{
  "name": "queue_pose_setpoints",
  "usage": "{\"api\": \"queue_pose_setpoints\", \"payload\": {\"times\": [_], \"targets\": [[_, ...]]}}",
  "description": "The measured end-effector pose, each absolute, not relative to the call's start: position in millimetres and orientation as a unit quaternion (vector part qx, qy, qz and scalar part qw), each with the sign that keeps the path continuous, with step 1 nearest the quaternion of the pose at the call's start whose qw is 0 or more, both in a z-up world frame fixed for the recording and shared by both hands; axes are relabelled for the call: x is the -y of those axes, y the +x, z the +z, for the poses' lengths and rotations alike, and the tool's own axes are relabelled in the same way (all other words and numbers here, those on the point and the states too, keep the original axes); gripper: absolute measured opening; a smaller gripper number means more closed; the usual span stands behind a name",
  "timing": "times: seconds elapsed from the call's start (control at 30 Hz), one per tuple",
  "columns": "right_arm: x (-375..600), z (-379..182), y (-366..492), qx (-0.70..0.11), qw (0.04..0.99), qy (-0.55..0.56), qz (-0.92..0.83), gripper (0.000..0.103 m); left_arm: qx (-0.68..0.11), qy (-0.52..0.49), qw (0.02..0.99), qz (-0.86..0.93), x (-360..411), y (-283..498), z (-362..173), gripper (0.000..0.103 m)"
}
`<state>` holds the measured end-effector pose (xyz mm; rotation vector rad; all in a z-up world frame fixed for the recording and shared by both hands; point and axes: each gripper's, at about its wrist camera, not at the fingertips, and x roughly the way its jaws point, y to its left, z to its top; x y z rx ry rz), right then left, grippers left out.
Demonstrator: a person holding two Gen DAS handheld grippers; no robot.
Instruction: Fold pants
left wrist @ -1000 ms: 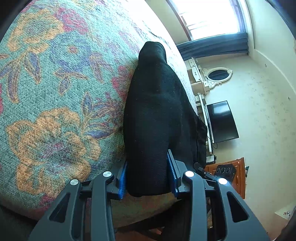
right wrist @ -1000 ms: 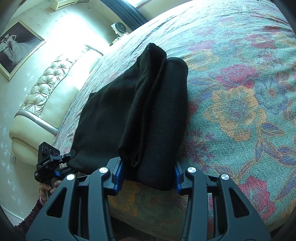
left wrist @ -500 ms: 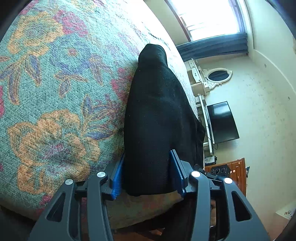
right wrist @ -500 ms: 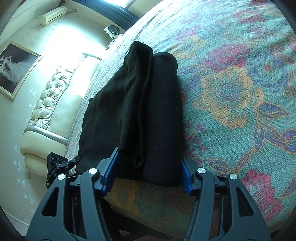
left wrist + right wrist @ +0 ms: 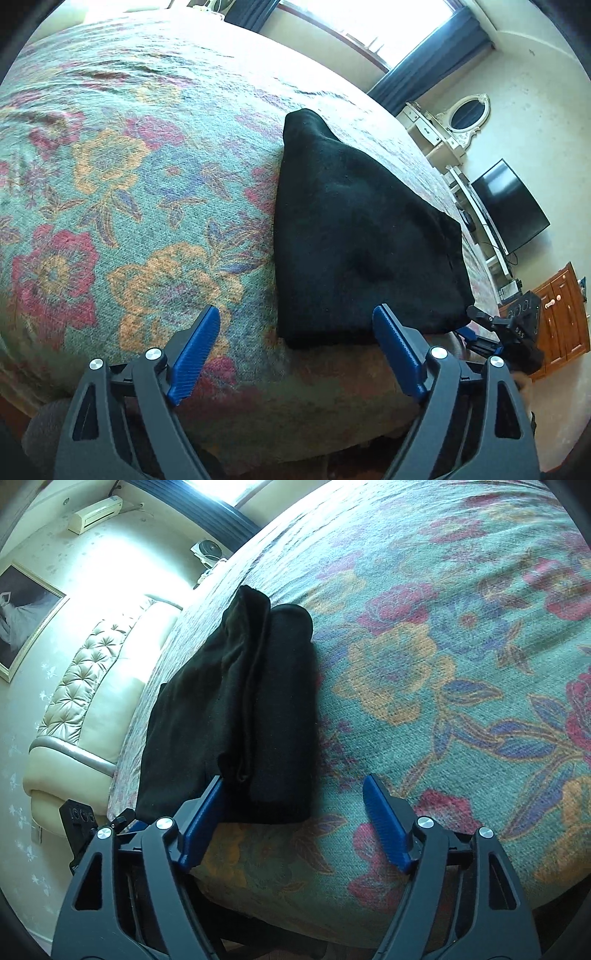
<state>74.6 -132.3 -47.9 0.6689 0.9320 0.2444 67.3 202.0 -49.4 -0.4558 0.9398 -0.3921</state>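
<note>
The black pants (image 5: 354,240) lie folded into a narrow stack near the edge of a bed whose teal bedspread (image 5: 122,177) is woven with red, orange and blue flowers. Both the left tongs (image 5: 295,328) and the right tongs (image 5: 291,794) have just been spreading their blue pads and now stand released, the pads clear of the cloth, each pair straddling a near corner of the stack. Around the bed stand a cream tufted headboard (image 5: 85,679), a framed picture (image 5: 22,609), a wall air conditioner (image 5: 96,513), a dark television (image 5: 513,206), an oval mirror (image 5: 467,114), a wooden cabinet (image 5: 565,317) and a bright window with dark blue curtains (image 5: 432,62).
</note>
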Motion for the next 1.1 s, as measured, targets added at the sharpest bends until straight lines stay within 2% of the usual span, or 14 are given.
{"api": "queue_pose_setpoints", "payload": {"times": [0.27, 0.4, 0.63, 0.87, 1.1], "targets": [[136, -44, 60, -0.440, 0.838, 0.309, 0.089, 0.077, -0.439, -0.250, 0.845, -0.176, -218, 69, -55, 0.083], [132, -40, 47, -0.441, 0.854, 0.266, 0.066, 0.080, -0.430, -0.250, 0.850, -0.173, -219, 63, -53, 0.083], [108, -39, 38, -0.446, 0.875, 0.187, 0.032, 0.090, -0.416, -0.218, 0.871, -0.140, -211, 53, -47, 0.083], [95, -36, 34, -0.442, 0.882, 0.162, 0.009, 0.091, -0.399, -0.184, 0.888, -0.131, -190, 38, -40, 0.084], [68, -19, 33, -0.422, 0.900, 0.110, 0.012, 0.091, -0.374, -0.101, 0.916, -0.101, -161, 26, -21, 0.084]]}}
